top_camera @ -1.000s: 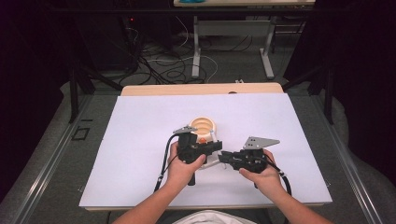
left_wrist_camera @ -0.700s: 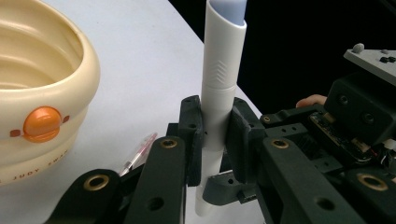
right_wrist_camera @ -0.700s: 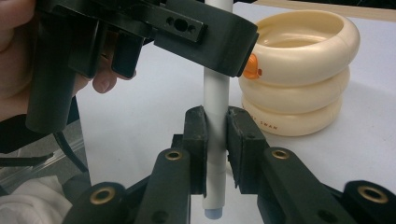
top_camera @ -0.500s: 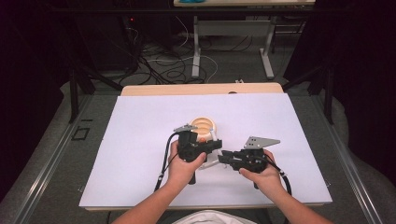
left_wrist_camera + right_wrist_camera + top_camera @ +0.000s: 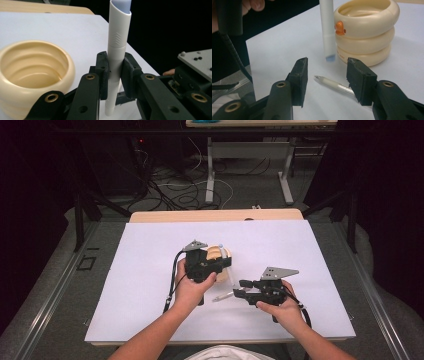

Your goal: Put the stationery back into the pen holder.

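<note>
Currently, the left gripper [image 5: 115,72] is clamped on a white cylindrical plastic pen barrel [image 5: 117,42], which stands upright between its two black pads. In the left gripper view the barrel passes through the jaws, its upper end showing a pale blue tip above and its lower end projecting below the pads. In the high view the left gripper [image 5: 227,262] sits over the middle of the white table surface [image 5: 140,270], held by the person's left hand [image 5: 192,287].

Just beside the barrel stands a cream ribbed ceramic-looking holder of three stacked rings [image 5: 365,32]. In the right gripper view it carries a small orange mark [image 5: 339,28] on its side, and the barrel [image 5: 327,27] hangs in front of it, its lower end just above the table. In the left gripper view the holder [image 5: 32,72] appears to the left of the jaws, its hollow interior visible; whether it touches the barrel cannot be told.

The right gripper [image 5: 327,75] stands open, its pads well apart and holding nothing. Between and beyond its jaws a thin translucent pen refill [image 5: 334,85] lies flat on the table, its pointed end turned toward the left jaw. The right-hand pad is close to the refill; contact cannot be confirmed. In the high view the right gripper [image 5: 240,290] is held low by the right hand [image 5: 282,307], jaws directed at the refill [image 5: 223,296], near the left gripper.
</note>
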`<state>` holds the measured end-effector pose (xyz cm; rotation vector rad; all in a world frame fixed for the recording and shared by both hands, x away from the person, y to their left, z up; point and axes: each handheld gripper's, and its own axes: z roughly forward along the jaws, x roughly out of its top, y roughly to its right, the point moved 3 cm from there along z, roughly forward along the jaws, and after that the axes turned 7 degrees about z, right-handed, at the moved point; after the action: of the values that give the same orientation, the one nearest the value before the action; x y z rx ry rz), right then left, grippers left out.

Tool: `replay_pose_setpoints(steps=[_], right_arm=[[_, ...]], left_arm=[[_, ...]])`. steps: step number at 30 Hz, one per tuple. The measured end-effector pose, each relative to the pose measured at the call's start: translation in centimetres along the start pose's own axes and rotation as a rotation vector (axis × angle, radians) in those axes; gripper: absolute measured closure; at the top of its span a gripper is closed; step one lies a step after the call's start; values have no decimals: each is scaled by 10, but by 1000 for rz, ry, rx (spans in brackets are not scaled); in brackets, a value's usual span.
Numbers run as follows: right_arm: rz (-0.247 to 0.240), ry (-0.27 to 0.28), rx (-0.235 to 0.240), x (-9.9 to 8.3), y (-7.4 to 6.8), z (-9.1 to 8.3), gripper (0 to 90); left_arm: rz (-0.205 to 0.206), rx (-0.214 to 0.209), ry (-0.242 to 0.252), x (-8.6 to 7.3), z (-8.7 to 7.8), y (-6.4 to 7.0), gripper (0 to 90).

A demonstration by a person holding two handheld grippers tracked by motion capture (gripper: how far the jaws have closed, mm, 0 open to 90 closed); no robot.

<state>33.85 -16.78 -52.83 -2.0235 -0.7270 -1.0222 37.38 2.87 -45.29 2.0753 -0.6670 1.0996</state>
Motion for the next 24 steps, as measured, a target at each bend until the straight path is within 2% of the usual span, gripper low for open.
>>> replay_pose_setpoints(steps=[1,14,18,20,23,24], right_arm=[[15,5,-6,-1,0,1,509],[14,-8,-16,-3,2,4,424],[9,-37,-13,-3,1,4,406],[-5,-31,-19,-3,2,6,403],[6,-41,-24,-4,1,7,394],[-9,-57,-18,-4,2,6,393]], left_arm=[[6,11,4,2,-1,-2,777],[49,130,67,22,-7,-20,778],[57,154,85,26,-9,-25,778],[53,162,94,27,-9,-27,778],[57,178,100,30,-9,-29,779],[61,183,100,30,-8,-30,778]])
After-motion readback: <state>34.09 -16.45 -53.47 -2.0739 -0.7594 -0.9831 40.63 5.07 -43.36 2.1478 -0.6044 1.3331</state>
